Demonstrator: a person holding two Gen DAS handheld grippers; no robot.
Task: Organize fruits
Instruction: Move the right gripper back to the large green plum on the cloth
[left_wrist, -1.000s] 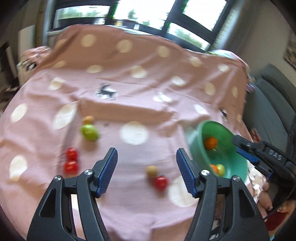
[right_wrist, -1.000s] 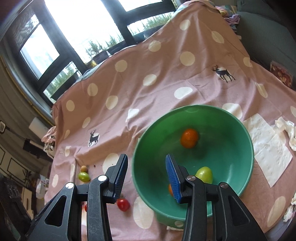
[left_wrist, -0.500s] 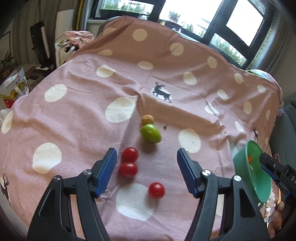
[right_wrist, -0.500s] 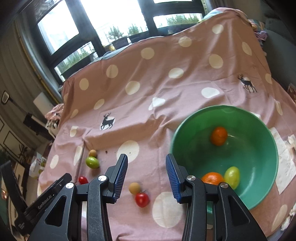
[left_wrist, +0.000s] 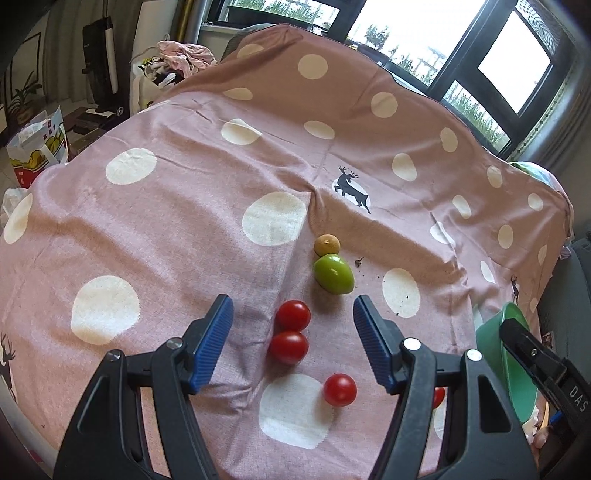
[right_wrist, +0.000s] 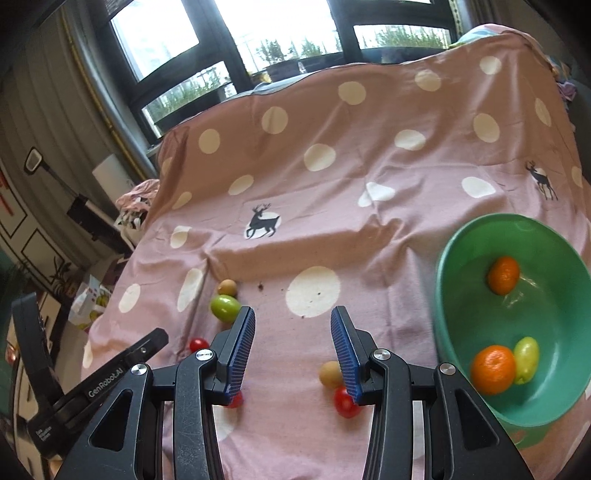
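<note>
My left gripper (left_wrist: 292, 325) is open and empty above two red tomatoes (left_wrist: 293, 315) (left_wrist: 288, 347) that touch each other. A third tomato (left_wrist: 340, 389) lies nearer me. A green fruit (left_wrist: 333, 274) and a small tan fruit (left_wrist: 327, 244) lie just beyond. My right gripper (right_wrist: 292, 332) is open and empty over the cloth, left of the green bowl (right_wrist: 448, 295), which holds two oranges (right_wrist: 503, 275) (right_wrist: 493, 369) and a yellow-green fruit (right_wrist: 526, 360). A tan fruit (right_wrist: 330, 373) and a tomato (right_wrist: 344, 403) lie by its right finger.
A pink cloth with white dots and deer prints (left_wrist: 184, 206) covers the table. The bowl's rim (left_wrist: 491, 354) shows at the right in the left wrist view. Windows are behind; a bag and clutter stand on the floor at the left (left_wrist: 33, 147). A grey sofa is at the right.
My left gripper has swung left and closer to the two tomatoes and the green fruit. My right gripper has moved left, away from the bowl, which now sits at the right of its view.
</note>
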